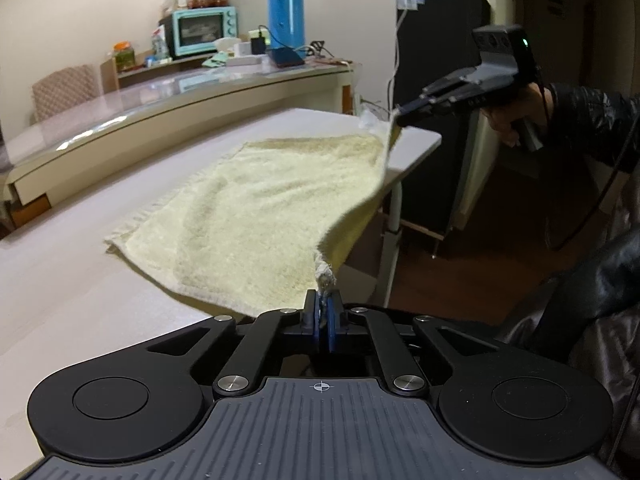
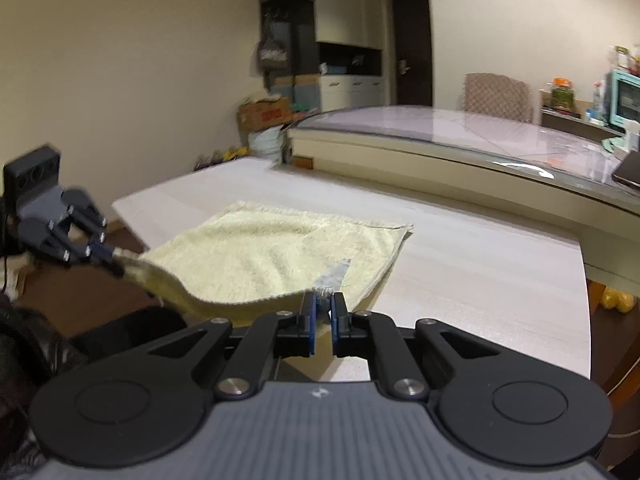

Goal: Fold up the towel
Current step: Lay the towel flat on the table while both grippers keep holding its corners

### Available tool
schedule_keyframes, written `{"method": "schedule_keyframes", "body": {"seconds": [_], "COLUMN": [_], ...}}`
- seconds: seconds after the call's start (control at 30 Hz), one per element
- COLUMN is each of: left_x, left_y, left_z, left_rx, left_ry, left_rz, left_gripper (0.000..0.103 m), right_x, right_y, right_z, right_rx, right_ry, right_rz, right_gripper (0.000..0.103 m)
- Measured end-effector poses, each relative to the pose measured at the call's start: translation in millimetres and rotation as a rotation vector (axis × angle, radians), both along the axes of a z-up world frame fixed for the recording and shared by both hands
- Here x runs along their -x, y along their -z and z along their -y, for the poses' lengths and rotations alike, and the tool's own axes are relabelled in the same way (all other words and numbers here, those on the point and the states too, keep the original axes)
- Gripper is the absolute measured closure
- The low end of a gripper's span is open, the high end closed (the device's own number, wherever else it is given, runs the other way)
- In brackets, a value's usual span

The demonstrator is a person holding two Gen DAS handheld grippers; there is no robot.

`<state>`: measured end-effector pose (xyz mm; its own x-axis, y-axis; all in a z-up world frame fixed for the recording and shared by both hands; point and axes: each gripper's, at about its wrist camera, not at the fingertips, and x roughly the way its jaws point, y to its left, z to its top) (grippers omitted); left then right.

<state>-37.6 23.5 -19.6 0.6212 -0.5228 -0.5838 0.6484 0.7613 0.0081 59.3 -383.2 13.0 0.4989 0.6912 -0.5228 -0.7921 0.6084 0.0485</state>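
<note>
Towel (image 1: 240, 208): pale yellow terry cloth with a fringed hem, spread over the near part of a light wood-grain table (image 1: 80, 280). Its far portion lies flat on the surface; its near edge is raised off the table and hangs in a shallow sag between two held corners. A small grey-white label shows at the corner in the right wrist view.

Left tool (image 1: 325, 312): fingers pressed together on one near corner of the towel, a frayed tuft of cloth standing up just beyond the blue pads (image 1: 331, 320). The same tool appears at the left of the right wrist view (image 2: 114, 258), pinching that corner off the table's near edge.

Right tool (image 2: 322, 312): blue-padded fingers clamped on the other near corner, cloth and label bunched between them. From the left wrist view it sits at the far right (image 1: 404, 114), held by a hand (image 1: 516, 120) in a dark sleeve, with the corner lifted above the table's end.

Surroundings: a long glass-topped counter (image 1: 200, 92) behind the table carries a teal toaster oven (image 1: 204, 30), a blue thermos (image 1: 286, 4) and jars. A black refrigerator (image 1: 440, 60) stands at far right.
</note>
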Motion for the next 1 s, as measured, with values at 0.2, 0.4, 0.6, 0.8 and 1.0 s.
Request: {"method": "schedule_keyframes", "body": {"seconds": [0.2, 0.4, 0.6, 0.8, 1.0], "left_x": [-39, -86, -122, -154, -172], "left_y": [-22, -31, -34, -28, -16], "left_z": [-24, -47, -60, -72, -84], "left_rx": [0.032, 0.094, 0.123, 0.132, 0.139], "left_ry": [-0.088, -0.184, -0.246, -0.297, -0.338], "left_rz": [-0.032, -0.092, -0.127, -0.166, -0.195], "left_gripper": [0.099, 0.099, 0.099, 0.099, 0.099], "right_x": [-31, -86, -147, -202, -236], "right_y": [-23, -38, -42, -22, -7], "right_z": [-8, -12, -26, -45, -56], "right_rx": [0.053, 0.014, -0.015, -0.018, -0.022], "right_ry": [-0.114, -0.153, -0.151, -0.131, -0.134], "right_rz": [-0.035, -0.123, -0.221, -0.363, -0.428], "right_gripper": [0.095, 0.095, 0.095, 0.095, 0.095]}}
